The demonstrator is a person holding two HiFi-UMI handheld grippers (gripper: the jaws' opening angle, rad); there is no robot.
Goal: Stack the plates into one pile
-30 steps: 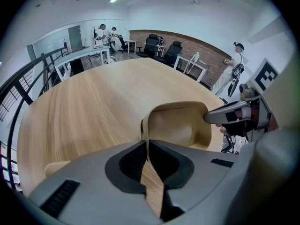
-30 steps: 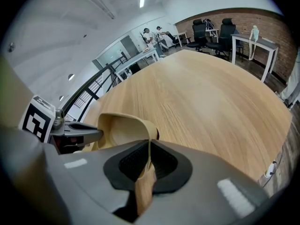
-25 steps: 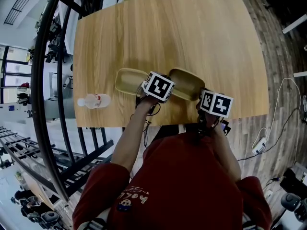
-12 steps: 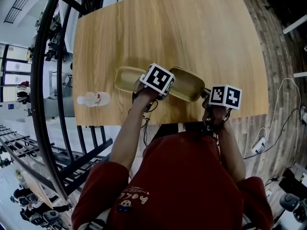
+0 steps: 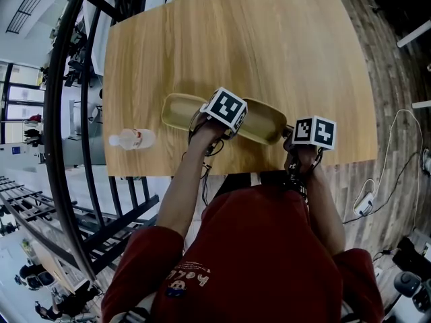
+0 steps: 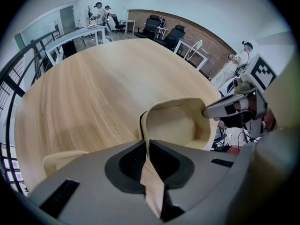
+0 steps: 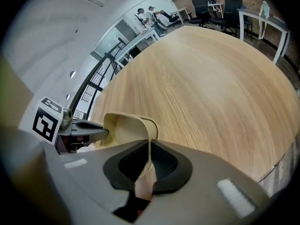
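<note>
Pale wood covers the round-cornered table (image 5: 269,52), seen from above by the person standing at its 6 o'clock edge, in a red top. Two shallow, cream-yellow oblong plates lie side by side near that edge.

The held plate (image 5: 262,121) sits just right of the table's middle line, with a gripper at each short end. The left gripper (image 6: 146,146) grips its 9 o'clock end: the jaws are nearly together, and the dark pads pinch the thin upright rim. The right gripper (image 7: 149,158) grips the 3 o'clock end in the same way, jaws narrow and pads pressed on either side of the rim. Each gripper view shows the other gripper across the plate's hollow. Whether the plate has left the tabletop cannot be told.

The second plate (image 5: 178,112) lies flat on the table at 9 o'clock from the held one. The left gripper's marker cube hides where the two meet. A clear plastic bottle (image 5: 133,140) lies on its side at 8 o'clock from that plate, by the table's edge.
</note>
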